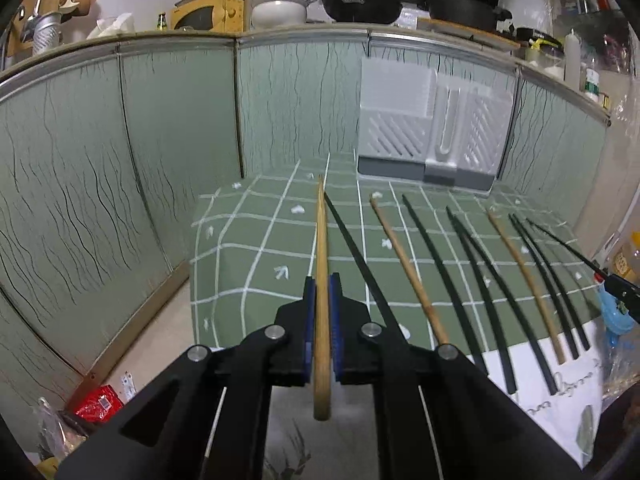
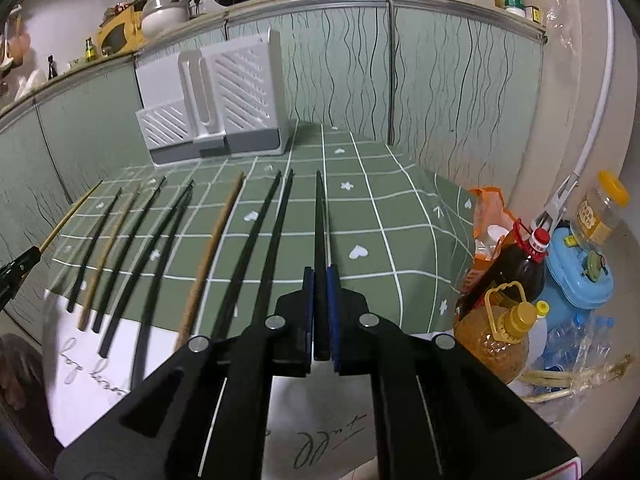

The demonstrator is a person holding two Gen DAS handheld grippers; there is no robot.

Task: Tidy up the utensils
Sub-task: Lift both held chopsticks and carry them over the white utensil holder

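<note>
1. Left gripper (image 1: 322, 308) fingers clamp a wooden chopstick (image 1: 321, 248) lifted over the bench (image 1: 224, 240); right gripper (image 2: 320, 304) fingers clamp a black chopstick (image 2: 319, 220).
2. Rack (image 1: 428, 128) at far side looks empty; judged an early stage.
3. Remaining chopsticks (image 2: 224, 220) lie in a row: slim, tapered, matte black or pale wood, on green checked cloth.

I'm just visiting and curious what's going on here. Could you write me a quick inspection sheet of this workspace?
Surface: green checked cloth, white paper at its near edge.
Job's things: black and wooden chopsticks in a row; white utensil holder at the back.
Clutter: oil bottles, blue box, jar beside the cloth.
Grippers: left claw shut on a wooden chopstick; right claw shut on a black chopstick.
Cables: white cord on the wall.
Surroundings: green cabinet doors, pots on the counter above.
</note>
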